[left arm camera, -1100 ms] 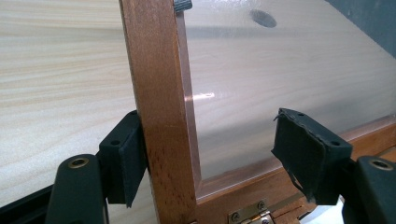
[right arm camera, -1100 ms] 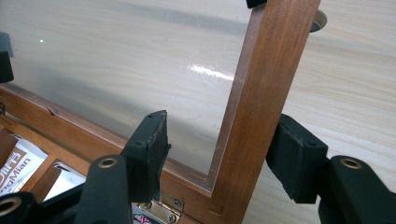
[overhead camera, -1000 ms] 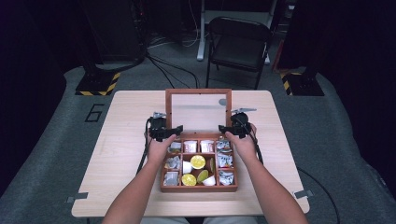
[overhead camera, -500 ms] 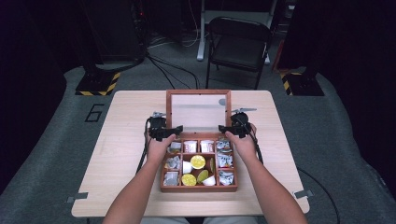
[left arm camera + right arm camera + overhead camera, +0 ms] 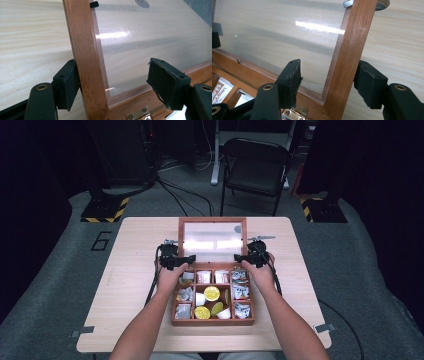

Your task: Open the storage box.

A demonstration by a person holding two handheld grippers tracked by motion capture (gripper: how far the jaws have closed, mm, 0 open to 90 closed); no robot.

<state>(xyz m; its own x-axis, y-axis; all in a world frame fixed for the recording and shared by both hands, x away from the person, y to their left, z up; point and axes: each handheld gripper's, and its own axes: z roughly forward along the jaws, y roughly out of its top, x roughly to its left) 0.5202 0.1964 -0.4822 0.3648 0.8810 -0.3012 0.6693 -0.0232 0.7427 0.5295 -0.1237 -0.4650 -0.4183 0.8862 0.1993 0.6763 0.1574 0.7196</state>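
Observation:
A wooden compartment box [image 5: 212, 322] sits mid-table with its clear-windowed lid [image 5: 212, 240] raised at the back. My left gripper [image 5: 176, 261] is at the lid's left side. In the left gripper view it [image 5: 115, 82] straddles the left lid rail [image 5: 86, 57]: one pad rests on the rail's outer edge, the other stands apart over the window [image 5: 150, 32]. My right gripper [image 5: 247, 257] is at the lid's right side. It [image 5: 330, 82] straddles the right rail [image 5: 350, 47], with a gap at the inner pad. Both are open.
The box holds several small packets [image 5: 241, 291], yellow-topped cups [image 5: 211, 293] and white cups. The table [image 5: 135, 245] has bare wood on either side of the box. A black folding chair [image 5: 257, 167] and cables stand beyond the far edge.

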